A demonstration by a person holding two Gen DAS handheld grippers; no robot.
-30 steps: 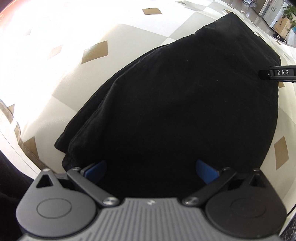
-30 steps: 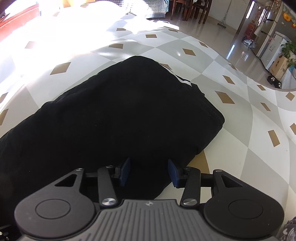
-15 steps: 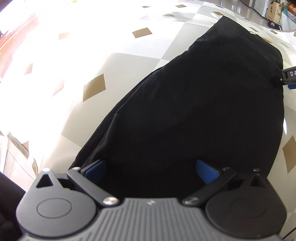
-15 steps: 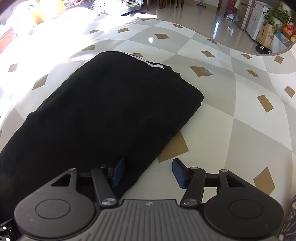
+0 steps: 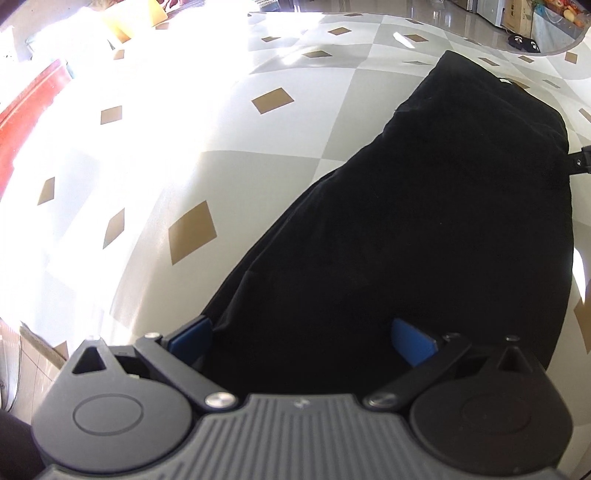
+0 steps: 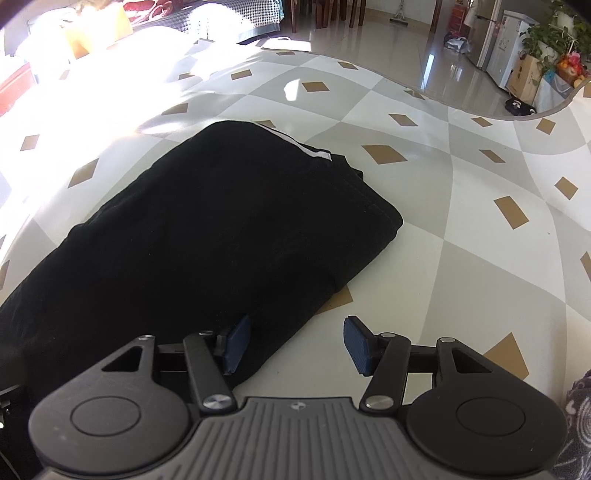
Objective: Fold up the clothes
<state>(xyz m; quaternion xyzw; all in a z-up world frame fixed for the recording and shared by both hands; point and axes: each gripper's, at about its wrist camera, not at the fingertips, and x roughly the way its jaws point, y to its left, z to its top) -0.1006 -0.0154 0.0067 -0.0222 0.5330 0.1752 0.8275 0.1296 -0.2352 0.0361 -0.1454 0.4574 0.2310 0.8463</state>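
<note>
Sunlight is pouring across the checked table covering (image 6: 424,229), washing its far left side out almost to white, while beyond the table's edge a glossy tiled floor (image 6: 417,62) is stretching away toward a white fridge (image 6: 506,51), a cardboard box (image 6: 524,79) and a leafy potted plant (image 6: 554,33). A pair of dark slippers (image 6: 520,107) is sitting on that floor just past the table edge, and a red piece of furniture (image 5: 26,122) is glowing at the left of the left wrist view. Nothing is lying on the covering around the garment. The folded black garment (image 6: 192,236) is lying flat on the table in a thick, fairly neat oblong, with a thin white stripe (image 6: 295,146) peeking out at its far end (layered edges are showing at the right corner). The right gripper (image 6: 293,345) is hovering at the near right corner, its blue pads standing about half apart; the left pad is sitting over the cloth, the right pad over bare covering, and neither is pinching anything. The left gripper (image 5: 301,339) is poised over the garment (image 5: 424,229) at its other near end, jaws spread wide, gripping no cloth. A sliver of the right gripper (image 5: 581,160) is poking in at that view's right edge.
</note>
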